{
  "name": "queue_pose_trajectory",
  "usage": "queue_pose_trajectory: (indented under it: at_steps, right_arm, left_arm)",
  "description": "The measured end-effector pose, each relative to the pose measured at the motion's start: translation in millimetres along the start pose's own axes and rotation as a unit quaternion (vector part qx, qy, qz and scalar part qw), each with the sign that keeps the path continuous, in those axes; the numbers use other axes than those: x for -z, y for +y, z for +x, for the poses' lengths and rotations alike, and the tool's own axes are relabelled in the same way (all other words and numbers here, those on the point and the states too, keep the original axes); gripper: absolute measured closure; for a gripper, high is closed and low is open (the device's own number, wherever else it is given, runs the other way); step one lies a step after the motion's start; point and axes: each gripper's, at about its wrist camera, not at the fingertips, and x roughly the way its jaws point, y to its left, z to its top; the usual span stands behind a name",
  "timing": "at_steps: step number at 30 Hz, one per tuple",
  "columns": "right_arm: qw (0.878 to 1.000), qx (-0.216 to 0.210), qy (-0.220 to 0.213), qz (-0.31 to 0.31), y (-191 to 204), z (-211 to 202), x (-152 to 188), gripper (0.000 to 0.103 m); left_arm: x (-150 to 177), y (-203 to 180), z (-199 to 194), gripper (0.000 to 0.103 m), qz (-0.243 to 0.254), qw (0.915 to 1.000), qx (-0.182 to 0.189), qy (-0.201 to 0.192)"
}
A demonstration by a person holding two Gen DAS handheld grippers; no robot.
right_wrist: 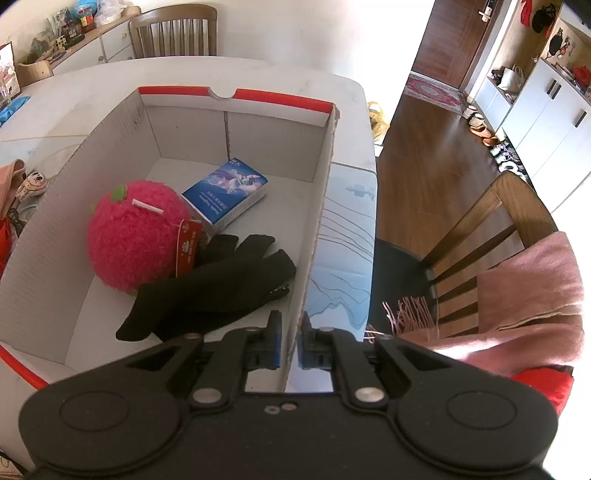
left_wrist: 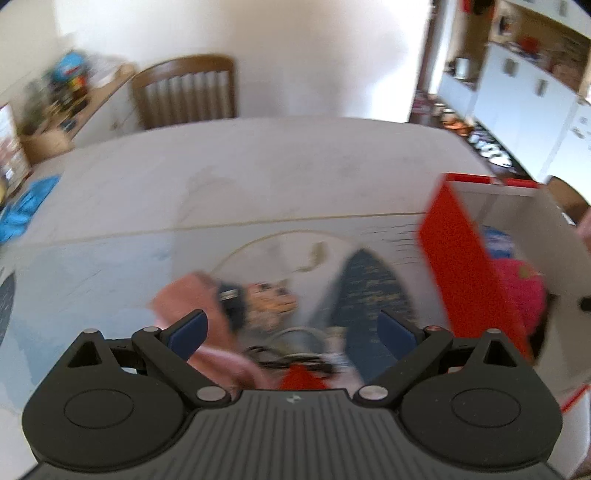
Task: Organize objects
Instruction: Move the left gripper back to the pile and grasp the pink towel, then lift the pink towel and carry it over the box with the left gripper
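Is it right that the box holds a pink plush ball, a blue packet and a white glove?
Not quite: the glove is black, not white. The right wrist view shows it in the box beside the pink plush ball and the blue packet.

1. Left wrist view: heavy motion blur smears the table (left_wrist: 258,177) and the things ahead of the tongs.
2. Right wrist view: sharp; daylight blows out the wall (right_wrist: 314,33) and floor to the right.
3. Fisheye bends both pictures' edges.

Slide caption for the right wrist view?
Right hand-held gripper clamps box wall; plush apple, gloves, tissue pack inside.
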Motion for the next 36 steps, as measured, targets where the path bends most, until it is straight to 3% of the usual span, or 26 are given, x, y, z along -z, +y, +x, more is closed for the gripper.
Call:
queue_pose_trajectory:
  at_steps: [5, 11, 18, 24, 30, 33, 36]
  right_arm:
    - [1.000, 0.002, 0.001, 0.001, 0.2, -0.1, -0.4, 0.095]
    - [1.000, 0.004, 0.002, 0.002, -0.1, 0.1, -0.1, 0.095]
    - [1.000, 0.005, 0.003, 0.003, -0.1, 0.1, 0.4, 0.095]
    - [1.000, 0.006, 0.004, 0.001, 0.6, 0.6, 0.9, 0.094]
    - [1.000, 0.008, 0.009, 0.000, 1.3, 3.1, 3.0, 0.094]
    - [1.000, 0.009, 0.010, 0.000, 3.1, 4.0, 2.5, 0.094]
    - [1.000, 0.010, 0.010, 0.002, 3.1, 3.9, 2.5, 0.094]
  left_arm:
    - [4.8, 42.7, 21.8, 0.005, -0.079, 0.9963, -0.006, 0.033]
    - [15.0, 66.8, 49.9, 0.005, -0.139, 0.9873, 0.003, 0.076]
    - [26.4, 78.7, 73.5, 0.005, -0.173, 0.9800, -0.017, 0.098]
    - [30.6, 100.9, 88.0, 0.005, -0.228, 0.9673, -0.041, 0.102]
    - [31.0, 96.0, 96.2, 0.006, -0.216, 0.9694, -0.047, 0.106]
    - [31.2, 93.0, 96.6, 0.015, -0.206, 0.9715, -0.051, 0.105]
    - [28.8, 90.0, 93.5, 0.035, -0.194, 0.9751, -0.047, 0.096]
